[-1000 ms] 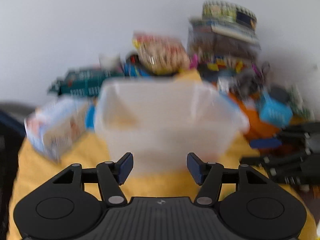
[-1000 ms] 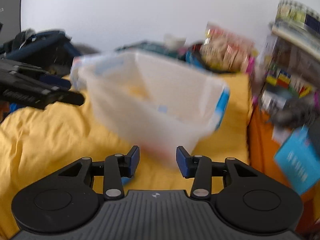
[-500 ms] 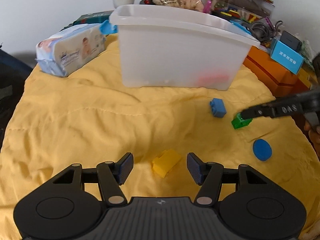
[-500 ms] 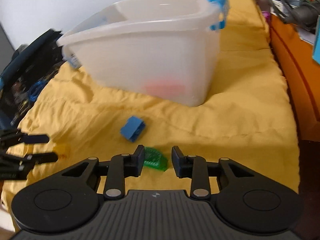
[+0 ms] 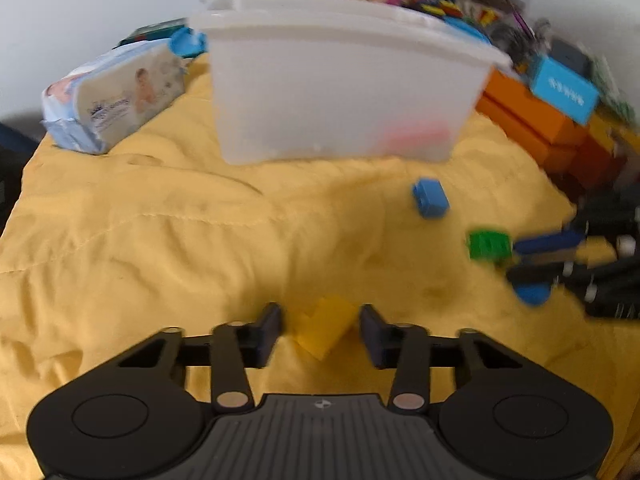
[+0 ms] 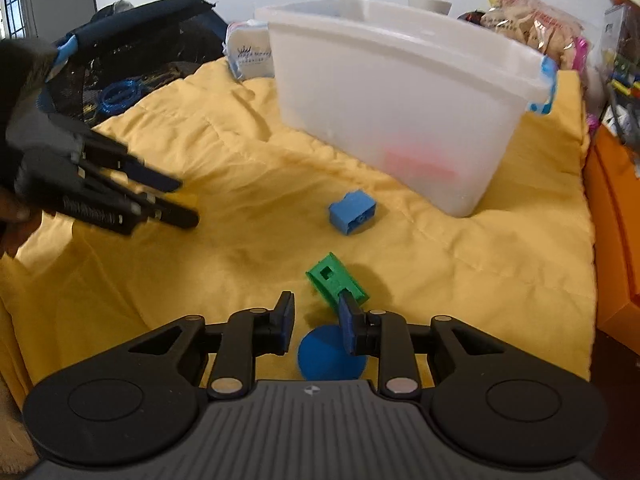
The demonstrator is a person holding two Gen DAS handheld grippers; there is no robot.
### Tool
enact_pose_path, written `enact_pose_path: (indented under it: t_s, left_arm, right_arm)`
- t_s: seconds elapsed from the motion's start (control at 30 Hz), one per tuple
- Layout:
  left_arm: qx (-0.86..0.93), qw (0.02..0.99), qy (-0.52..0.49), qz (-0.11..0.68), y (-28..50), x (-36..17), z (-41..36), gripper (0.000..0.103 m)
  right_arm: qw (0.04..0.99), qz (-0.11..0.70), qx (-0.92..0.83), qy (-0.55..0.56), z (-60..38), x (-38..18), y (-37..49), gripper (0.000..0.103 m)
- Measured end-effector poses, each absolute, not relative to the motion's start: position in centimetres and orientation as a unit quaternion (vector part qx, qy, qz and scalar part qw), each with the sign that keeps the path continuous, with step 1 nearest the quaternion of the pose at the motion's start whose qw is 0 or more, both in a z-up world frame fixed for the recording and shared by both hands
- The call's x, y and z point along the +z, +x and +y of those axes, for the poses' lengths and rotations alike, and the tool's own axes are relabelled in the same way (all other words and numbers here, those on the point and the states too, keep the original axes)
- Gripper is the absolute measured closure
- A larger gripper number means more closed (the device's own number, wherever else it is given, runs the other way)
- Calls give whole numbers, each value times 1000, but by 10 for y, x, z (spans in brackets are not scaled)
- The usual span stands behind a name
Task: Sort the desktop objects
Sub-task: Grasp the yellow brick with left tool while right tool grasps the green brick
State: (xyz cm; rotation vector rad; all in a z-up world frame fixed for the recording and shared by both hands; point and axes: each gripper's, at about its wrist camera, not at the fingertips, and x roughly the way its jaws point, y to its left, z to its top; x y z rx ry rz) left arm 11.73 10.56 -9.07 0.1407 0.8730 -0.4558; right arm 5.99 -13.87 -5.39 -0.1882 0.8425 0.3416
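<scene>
My left gripper is low over the yellow blanket with a yellow block between its fingers. Its jaws are closing, and thin gaps still show beside the block. My right gripper stands narrow, with nothing pinched. A tilted green block lies just ahead, touching the right fingertip. A blue disc lies under the gap. Further off, a blue brick rests before the white translucent bin, which holds something red. The left wrist view shows the green block at the right gripper.
A pack of wipes lies left of the bin. Orange boxes and cluttered shelves border the blanket on the right. A dark bag sits beyond the left edge. Snack bags stand behind the bin.
Both grippers came down from the bin to the blanket. The left jaws narrowed around the yellow block. The right jaws narrowed, and the green block went from between its fingers to just ahead of them.
</scene>
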Motion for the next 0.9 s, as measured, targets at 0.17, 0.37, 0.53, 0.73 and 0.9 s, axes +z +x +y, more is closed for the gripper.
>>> enact_pose_path:
  t_s: [0.17,0.37,0.53,0.73,0.9]
  left_arm:
    - [-249,881,107,387,86,-84,93,62]
    - [-268,877,135,375,68,-83,76,61]
    - [-233,885,97,391,84,-80,84,54]
    - [-244,875,50,415,104,-90,84,64]
    - [-259,885,65,381,99,-63,84,64]
  right_arm:
    - [906,395,142,-63,-150,-45,60,67]
    - [896,415,144,-67,-153,-51,79,60]
    - [889,423,155,-79,-149,-61,92,51]
    - [881,435,163,-83,-141,-68,93,75]
    - [889,413,165,-109,-135,-48,85,80]
